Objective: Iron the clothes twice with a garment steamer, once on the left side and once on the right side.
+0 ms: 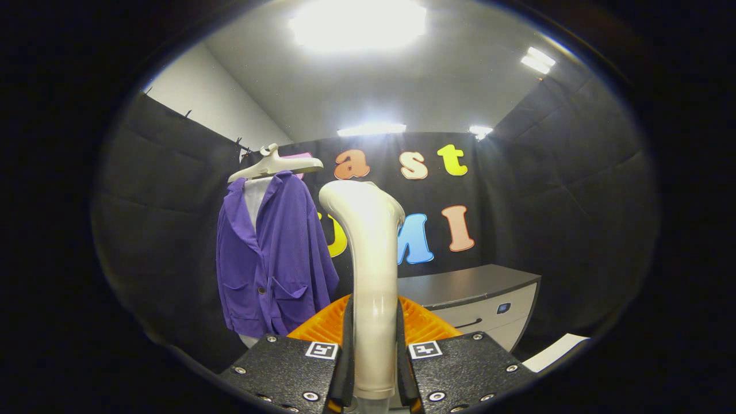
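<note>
Cream-white and glossy, the garment steamer (pixel 372 270) stands upright between the two fingers of the gripper (pixel 374 368), which is clenched on its handle, both fingers pressing against its sides; its bent head rises well above them. Beyond the fingers and to the left hangs the purple jacket (pixel 273 259), draped on a pale hanger (pixel 275 165) in front of the black cloth wall, buttoned, with two front pockets showing. It is well apart from the steamer's head. Behind the handle sits something orange and ribbed (pixel 422 325), and farther back to the right a grey cabinet (pixel 471 296) stands against the wall.
</note>
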